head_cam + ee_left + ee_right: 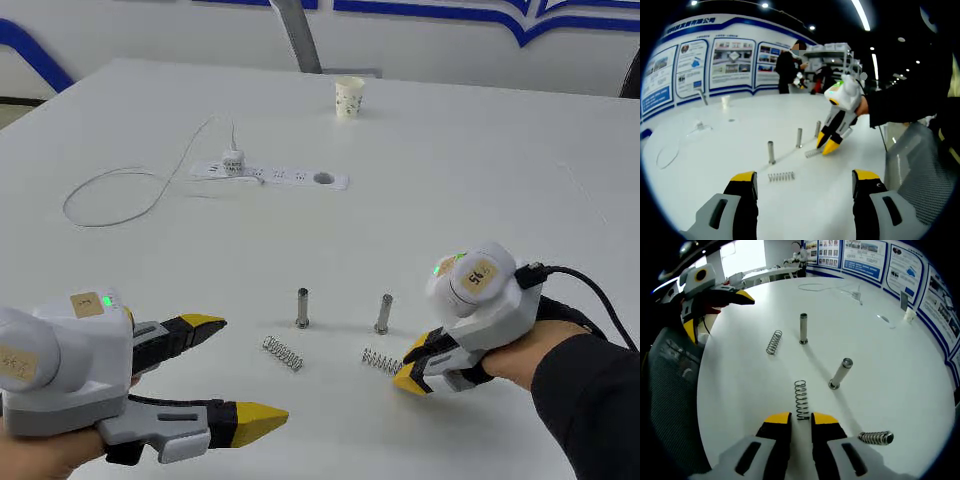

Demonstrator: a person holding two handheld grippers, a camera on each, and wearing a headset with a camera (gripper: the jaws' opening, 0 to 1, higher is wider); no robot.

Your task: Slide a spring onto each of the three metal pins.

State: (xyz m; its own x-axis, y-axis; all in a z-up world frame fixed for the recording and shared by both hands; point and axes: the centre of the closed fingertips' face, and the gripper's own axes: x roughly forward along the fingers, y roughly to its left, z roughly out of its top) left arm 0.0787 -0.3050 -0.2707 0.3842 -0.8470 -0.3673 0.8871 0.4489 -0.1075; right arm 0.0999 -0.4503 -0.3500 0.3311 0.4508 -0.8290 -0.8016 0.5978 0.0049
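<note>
- The middle pin (384, 313) stands upright on the white table (480, 200) and serves as the reference here.
- A second bare pin (302, 308) stands upright just to the left of the middle pin in the head view.
- A third pin (875, 438), with coils wrapped round its shaft, is on the other side of the middle pin, close beside the right gripper's jaws in the right gripper view.
- One loose spring (282, 352) lies flat, nearer the person than the middle pin and to its left, below the second bare pin.
- The other spring (381, 361) lies flat just in front of the middle pin, on the person's side.
- The right gripper (408, 368) is low at the table in front of the middle pin. Its jaws are drawn nearly together with that spring's near end between the tips. I cannot tell whether they pinch it.
- The left gripper (245, 368) is well to the left of the middle pin, jaws spread wide and holding nothing.
- A power strip (275, 175) with a white cable (110, 195) lies far beyond the middle pin, and a paper cup (349, 97) stands farther still.
</note>
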